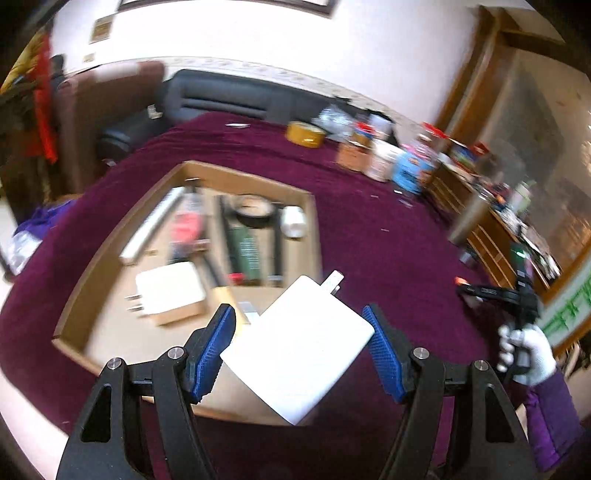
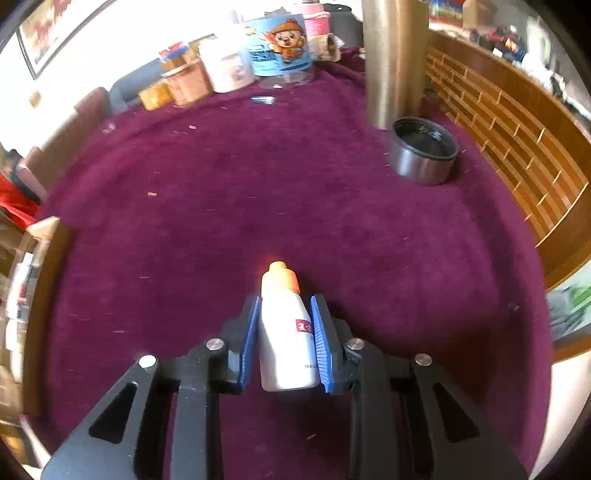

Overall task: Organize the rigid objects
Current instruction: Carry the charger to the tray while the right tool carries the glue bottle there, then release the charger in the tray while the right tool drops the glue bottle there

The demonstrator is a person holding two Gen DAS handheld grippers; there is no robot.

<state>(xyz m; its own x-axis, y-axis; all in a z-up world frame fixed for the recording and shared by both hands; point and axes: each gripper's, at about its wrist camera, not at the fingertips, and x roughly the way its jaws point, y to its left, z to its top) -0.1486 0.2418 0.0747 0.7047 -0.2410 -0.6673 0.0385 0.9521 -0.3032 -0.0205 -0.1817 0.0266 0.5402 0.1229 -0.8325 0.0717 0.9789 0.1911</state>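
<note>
My left tool [image 1: 297, 345] holds the charger [image 1: 295, 350] over the box's [image 1: 110, 240] near edge. My right tool [image 2: 282, 341] grips the bottle [image 2: 286, 332] above the table [image 2: 258, 184]; metal cup [image 2: 423, 155] at 2 o'clock, jars [image 2: 221, 70] at 12.

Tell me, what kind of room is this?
Probably a living room in someone's home. A dark sofa stands against the wall, a framed picture hangs there, and a table under a purple cloth is cluttered with household jars and a cardboard box of odds and ends.
</note>
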